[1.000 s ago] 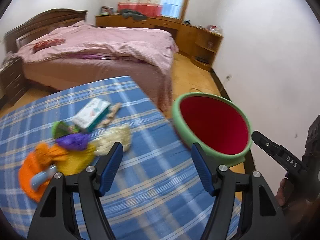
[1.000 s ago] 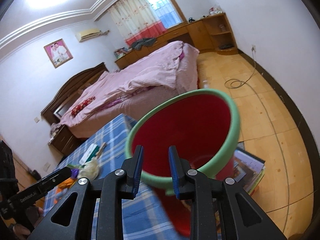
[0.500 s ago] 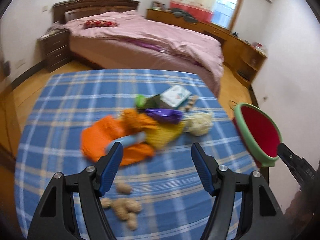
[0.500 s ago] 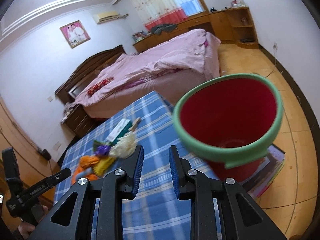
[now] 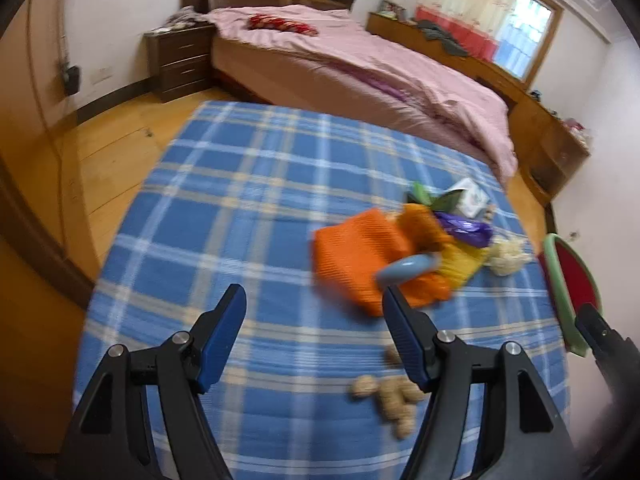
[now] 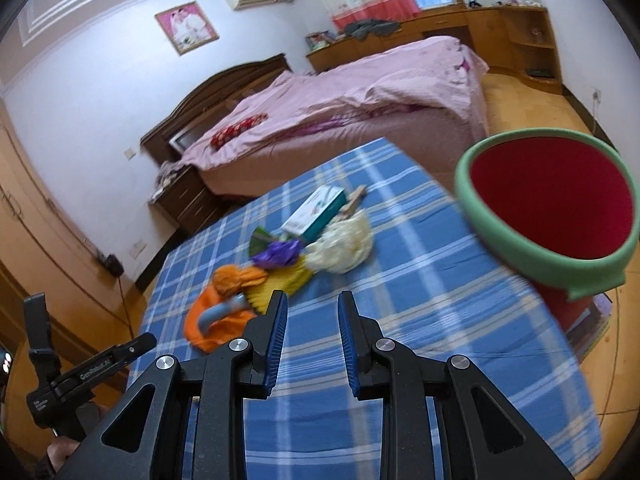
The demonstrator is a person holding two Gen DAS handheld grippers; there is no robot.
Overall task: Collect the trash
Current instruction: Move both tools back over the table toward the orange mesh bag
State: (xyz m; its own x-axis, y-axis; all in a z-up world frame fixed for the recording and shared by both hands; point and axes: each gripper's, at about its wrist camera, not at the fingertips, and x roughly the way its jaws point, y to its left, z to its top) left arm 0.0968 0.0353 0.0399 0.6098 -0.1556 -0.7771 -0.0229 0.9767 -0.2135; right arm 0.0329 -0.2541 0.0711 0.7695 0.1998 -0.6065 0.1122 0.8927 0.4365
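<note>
A heap of trash lies on the blue plaid table (image 5: 248, 208): an orange wrapper (image 5: 356, 256) with a pale blue tube (image 5: 408, 270), yellow (image 6: 286, 282) and purple wrappers (image 5: 466, 228), a white crumpled wad (image 6: 344, 246) and a white and teal box (image 6: 316, 214). Several peanuts (image 5: 394, 394) lie near the front edge. A red bin with a green rim (image 6: 550, 208) stands off the table's right edge. My left gripper (image 5: 314, 320) is open and empty above the table, left of the heap. My right gripper (image 6: 312, 320) is slightly open and empty, in front of the heap.
A bed with a pink cover (image 5: 360, 60) stands behind the table, with a dark nightstand (image 5: 180, 60) to its left. Wooden cabinets (image 6: 516, 36) run along the far wall. A wooden floor (image 5: 104, 148) surrounds the table.
My left gripper has swung left, away from the bin, so the heap now sits to its right. My right gripper has also turned left, from the bin toward the heap.
</note>
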